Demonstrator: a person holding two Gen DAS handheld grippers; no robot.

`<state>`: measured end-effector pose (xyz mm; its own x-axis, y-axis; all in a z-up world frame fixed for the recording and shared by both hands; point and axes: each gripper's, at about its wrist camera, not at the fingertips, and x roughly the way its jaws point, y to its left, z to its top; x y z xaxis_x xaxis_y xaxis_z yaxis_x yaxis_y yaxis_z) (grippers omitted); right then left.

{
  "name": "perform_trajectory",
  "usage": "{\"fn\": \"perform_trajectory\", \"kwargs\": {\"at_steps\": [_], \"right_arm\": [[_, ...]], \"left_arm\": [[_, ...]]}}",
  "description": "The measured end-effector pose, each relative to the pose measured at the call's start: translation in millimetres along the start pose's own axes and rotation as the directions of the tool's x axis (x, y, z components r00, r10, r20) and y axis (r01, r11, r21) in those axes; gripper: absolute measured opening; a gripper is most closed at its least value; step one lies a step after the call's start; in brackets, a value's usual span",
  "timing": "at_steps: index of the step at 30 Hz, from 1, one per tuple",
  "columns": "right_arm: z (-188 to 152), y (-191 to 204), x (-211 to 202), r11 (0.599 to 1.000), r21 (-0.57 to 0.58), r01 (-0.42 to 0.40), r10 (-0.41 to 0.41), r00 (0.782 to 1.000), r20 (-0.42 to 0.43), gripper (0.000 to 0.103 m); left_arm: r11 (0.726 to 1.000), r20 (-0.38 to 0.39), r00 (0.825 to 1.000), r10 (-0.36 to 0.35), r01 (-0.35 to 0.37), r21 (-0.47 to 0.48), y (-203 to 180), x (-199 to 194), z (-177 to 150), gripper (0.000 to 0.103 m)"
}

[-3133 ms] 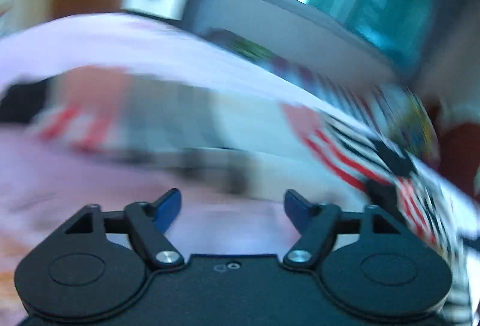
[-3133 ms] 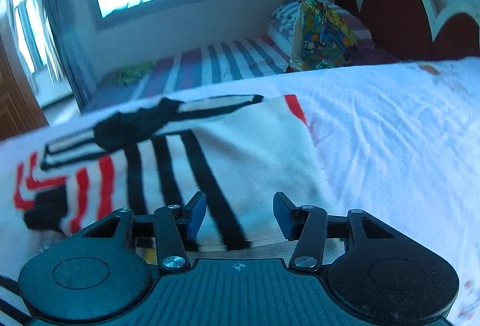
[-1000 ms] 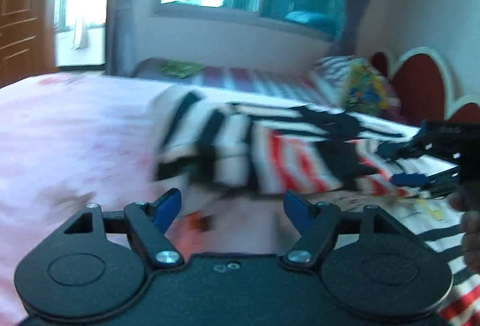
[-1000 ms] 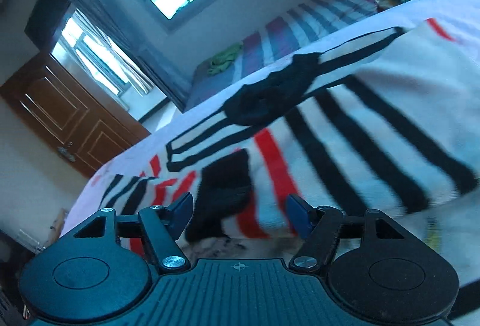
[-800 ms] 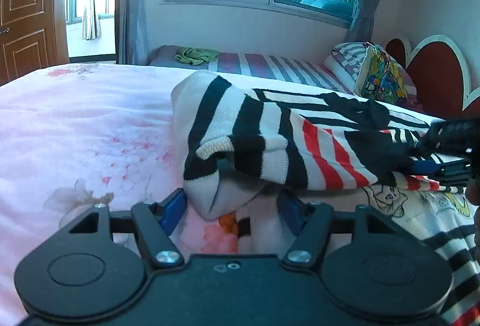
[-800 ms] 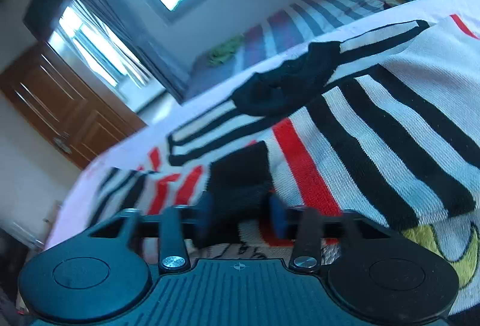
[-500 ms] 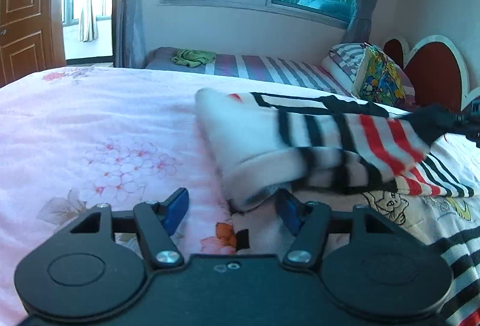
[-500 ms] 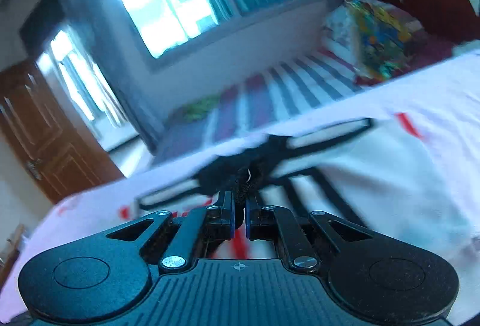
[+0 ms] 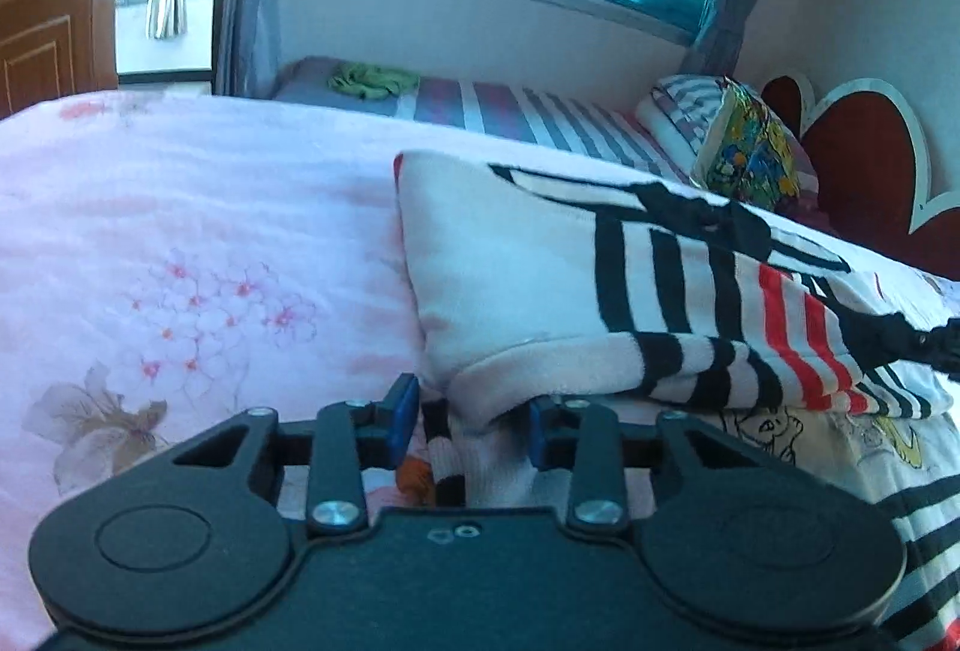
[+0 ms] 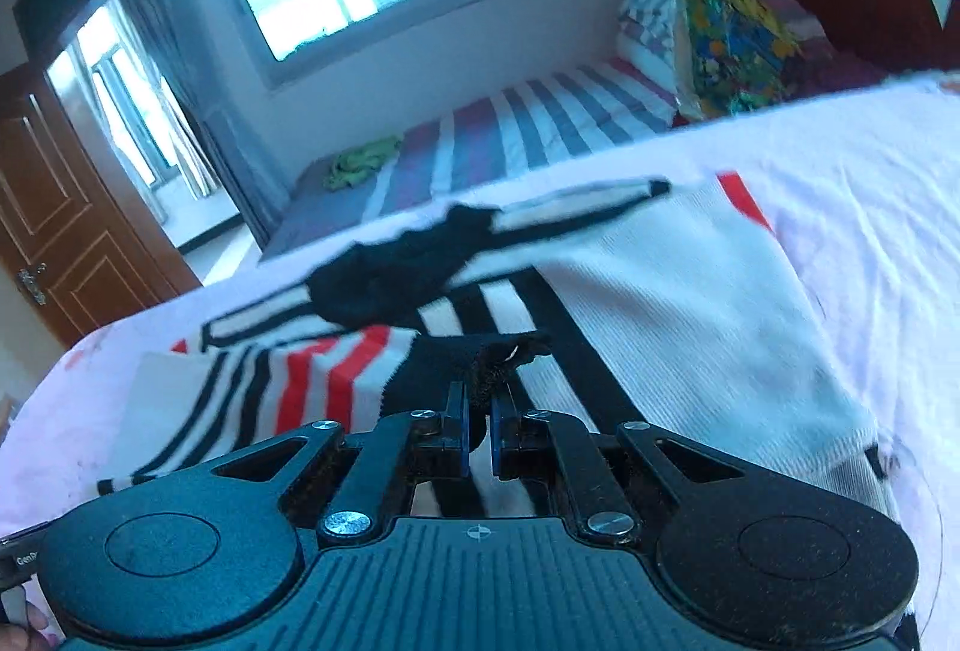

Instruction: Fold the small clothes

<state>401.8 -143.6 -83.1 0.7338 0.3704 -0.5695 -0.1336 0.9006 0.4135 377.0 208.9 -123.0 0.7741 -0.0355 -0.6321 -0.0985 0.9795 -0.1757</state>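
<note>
A white knit sweater with black and red stripes lies folded on the bed. My left gripper sits low at its near folded corner. Its jaws are closing, the thick fold is between the blue pads, and I see no squeeze on it. My right gripper is shut on the sleeve's black cuff and holds it just above the sweater's body. In the left wrist view the striped sleeve stretches across the sweater to the right edge.
A pink floral bedspread covers the bed. A cartoon-print garment lies under the sweater. Behind are a second bed with a striped sheet, a green cloth, a colourful pillow, a red headboard and a wooden door.
The right gripper shut on the black cuff and drew the sleeve up and across the sweater. The left jaws narrowed around the near fold as the gripper crept closer.
</note>
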Motion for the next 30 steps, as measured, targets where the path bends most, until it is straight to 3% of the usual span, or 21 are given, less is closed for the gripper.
{"fn": "perform_trajectory", "kwargs": {"at_steps": [9,12,16,19,27,29,30], "right_arm": [[3.0,-21.2,4.5,0.990,0.135,-0.031,0.034,0.999,-0.016,0.010],[8.9,-15.7,7.1,0.996,0.080,-0.034,0.036,0.999,-0.027,0.009],[13.4,-5.9,-17.9,0.999,0.014,-0.050,0.049,0.997,0.052,0.008],[7.8,-5.7,-20.0,0.999,-0.030,-0.015,0.016,0.999,0.039,0.008],[-3.9,-23.9,-10.6,0.999,0.022,0.036,-0.036,0.999,-0.004,0.008],[-4.3,-27.7,-12.9,0.998,0.032,0.061,-0.061,0.998,0.000,0.009],[-3.3,-29.7,-17.2,0.995,0.042,0.095,-0.095,0.995,0.005,0.009]], "left_arm": [[0.999,-0.006,1.000,0.007,-0.007,0.049,-5.9,-0.8,2.2,0.035],[0.999,-0.013,1.000,0.002,-0.001,0.049,-5.1,1.1,3.3,0.036],[0.999,-0.024,1.000,-0.009,0.010,0.045,-1.5,3.2,6.3,0.036],[0.999,-0.033,0.999,-0.010,0.012,0.048,-1.9,5.2,7.2,0.037],[0.996,-0.045,0.999,-0.007,0.011,0.087,-7.7,8.9,6.6,0.038],[0.993,-0.055,0.998,-0.014,0.020,0.116,-8.3,6.2,6.5,0.043],[0.991,-0.054,0.999,-0.007,0.014,0.131,-7.7,0.8,6.1,0.057]]}}
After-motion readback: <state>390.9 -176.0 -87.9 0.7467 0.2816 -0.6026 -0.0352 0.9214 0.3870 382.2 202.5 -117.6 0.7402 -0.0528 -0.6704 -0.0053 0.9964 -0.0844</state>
